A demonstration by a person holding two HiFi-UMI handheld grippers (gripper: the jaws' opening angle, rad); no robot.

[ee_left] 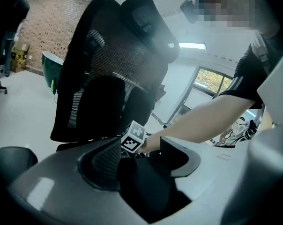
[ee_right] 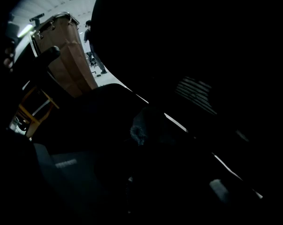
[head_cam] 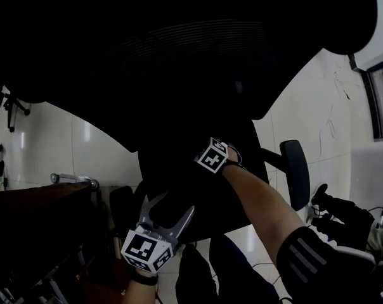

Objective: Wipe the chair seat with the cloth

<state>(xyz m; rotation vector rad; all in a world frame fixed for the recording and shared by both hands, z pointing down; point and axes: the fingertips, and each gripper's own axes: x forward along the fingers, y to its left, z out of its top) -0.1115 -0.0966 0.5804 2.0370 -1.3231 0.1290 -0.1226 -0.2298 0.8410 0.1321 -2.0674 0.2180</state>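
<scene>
A black office chair fills the head view, its mesh backrest (head_cam: 198, 49) at the top and its dark seat (head_cam: 179, 182) below. My left gripper (head_cam: 168, 206) is at the seat's front edge, jaws open, with only dark seat between them (ee_left: 146, 182). My right gripper's marker cube (head_cam: 212, 157) lies over the middle of the seat and also shows in the left gripper view (ee_left: 133, 137); its jaws are lost in the dark. A fuzzy dark cloth edge (ee_right: 138, 131) shows in the right gripper view, just ahead of the jaws.
The chair's right armrest (head_cam: 297, 170) sticks out over the pale tiled floor (head_cam: 318, 106). Dark furniture (head_cam: 39, 233) stands at the lower left. A brown drum-like barrel (ee_right: 69, 55) and a brick wall (ee_left: 43, 27) are further off.
</scene>
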